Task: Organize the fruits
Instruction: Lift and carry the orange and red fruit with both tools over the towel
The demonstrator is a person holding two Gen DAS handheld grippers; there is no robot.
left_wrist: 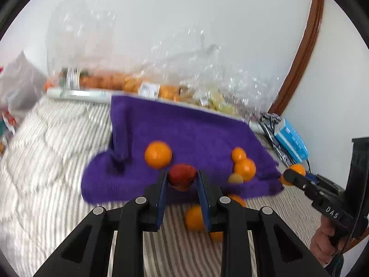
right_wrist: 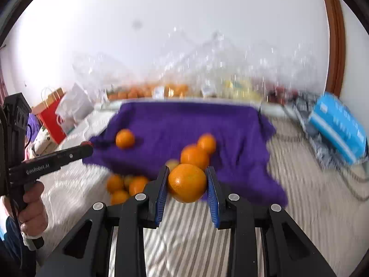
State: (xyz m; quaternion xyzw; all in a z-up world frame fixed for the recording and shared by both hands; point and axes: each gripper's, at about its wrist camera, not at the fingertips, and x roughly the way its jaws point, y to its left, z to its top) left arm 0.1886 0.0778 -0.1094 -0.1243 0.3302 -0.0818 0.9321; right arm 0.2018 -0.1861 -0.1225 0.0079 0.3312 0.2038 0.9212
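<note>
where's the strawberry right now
In the left wrist view the strawberry is clamped between the left claw pads, held above the near edge of the purple cloth, just right of a lone orange.

An orange (right_wrist: 187, 182) is clamped between the blue pads (right_wrist: 161, 198) of the right gripper (right_wrist: 187, 185) and is held clear of the striped bedding (right_wrist: 196, 235). Beyond it a purple cloth (right_wrist: 184, 124) is spread over the bed, with three loose oranges (right_wrist: 194, 157) on it and a cluster of small oranges (right_wrist: 125, 187) just off its near edge. At the left, the left gripper (right_wrist: 86, 146) is seen in a hand (right_wrist: 34, 210), a red fruit barely visible at its tip. A blue box (right_wrist: 337, 127) lies at the far right; clear bags of fruit (right_wrist: 175, 90) are blurred along the wall
</note>
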